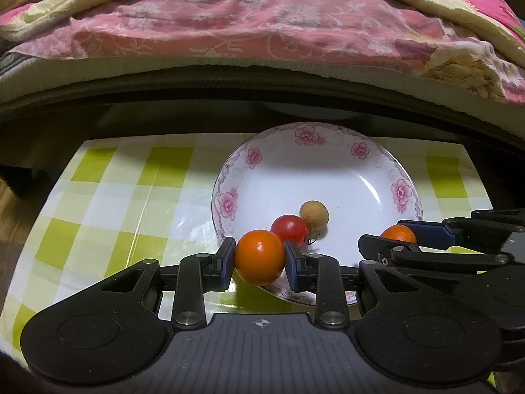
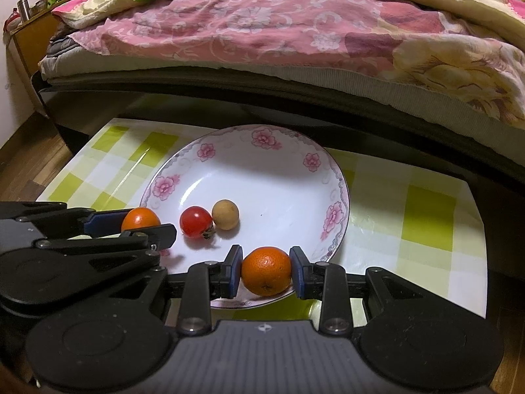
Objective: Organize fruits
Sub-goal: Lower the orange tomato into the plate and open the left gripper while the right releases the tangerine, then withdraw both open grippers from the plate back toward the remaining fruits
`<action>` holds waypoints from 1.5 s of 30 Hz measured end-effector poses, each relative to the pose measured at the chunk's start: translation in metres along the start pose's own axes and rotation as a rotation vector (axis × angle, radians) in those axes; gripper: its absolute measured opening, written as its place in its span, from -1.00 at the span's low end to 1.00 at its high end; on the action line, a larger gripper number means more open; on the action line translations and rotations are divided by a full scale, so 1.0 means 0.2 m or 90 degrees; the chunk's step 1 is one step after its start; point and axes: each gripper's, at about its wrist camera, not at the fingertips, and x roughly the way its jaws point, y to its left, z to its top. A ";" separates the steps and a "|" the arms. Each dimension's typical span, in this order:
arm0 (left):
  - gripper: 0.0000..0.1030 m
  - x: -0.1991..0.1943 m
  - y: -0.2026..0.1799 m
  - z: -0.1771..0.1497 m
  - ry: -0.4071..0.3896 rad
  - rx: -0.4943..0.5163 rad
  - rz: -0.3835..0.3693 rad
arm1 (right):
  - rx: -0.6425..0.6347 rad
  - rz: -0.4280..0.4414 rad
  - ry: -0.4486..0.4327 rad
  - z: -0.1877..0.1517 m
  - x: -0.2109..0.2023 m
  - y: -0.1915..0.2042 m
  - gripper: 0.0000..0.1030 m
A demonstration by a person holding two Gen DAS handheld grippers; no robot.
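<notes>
A white plate with pink flowers [image 1: 361,177] [image 2: 295,170] sits on a green-checked table. In it lie a red cherry tomato [image 1: 290,228] [image 2: 196,221] and a small tan round fruit [image 1: 314,215] [image 2: 225,214], touching each other. My left gripper [image 1: 260,257] is shut on a smooth orange fruit [image 1: 260,257] at the plate's near left rim; it also shows in the right wrist view [image 2: 141,219]. My right gripper [image 2: 266,271] is shut on a dimpled orange [image 2: 266,271] over the plate's near rim; that orange shows in the left wrist view [image 1: 398,233].
The green-checked tablecloth [image 1: 131,203] [image 2: 426,216] covers a low table. A bed with a pink floral quilt [image 1: 262,23] [image 2: 279,23] runs along the far side, its dark frame overhanging the table's back edge. Wooden floor [image 2: 23,167] lies to the left.
</notes>
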 end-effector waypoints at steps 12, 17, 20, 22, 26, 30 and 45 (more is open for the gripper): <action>-0.25 0.01 -0.01 0.01 -0.001 -0.001 0.003 | 0.003 -0.003 -0.003 0.01 0.02 0.00 -0.31; -0.23 0.01 0.00 0.00 -0.002 0.000 0.004 | 0.003 -0.004 -0.004 0.01 0.02 -0.01 -0.31; -0.21 0.01 0.00 0.00 -0.002 0.000 0.006 | 0.004 -0.004 -0.004 0.01 0.02 -0.01 -0.31; -0.21 0.01 0.00 0.00 -0.003 0.000 0.007 | 0.002 -0.006 -0.004 0.01 0.02 -0.01 -0.30; -0.17 0.01 0.00 0.00 -0.004 -0.001 0.007 | 0.002 -0.007 -0.006 0.01 0.01 0.00 -0.30; -0.14 0.01 0.01 0.00 -0.006 -0.005 0.008 | 0.002 -0.008 -0.009 0.00 0.01 0.00 -0.30; 0.03 -0.03 0.02 0.00 -0.026 -0.009 0.023 | 0.000 -0.013 -0.035 0.01 -0.04 0.00 -0.31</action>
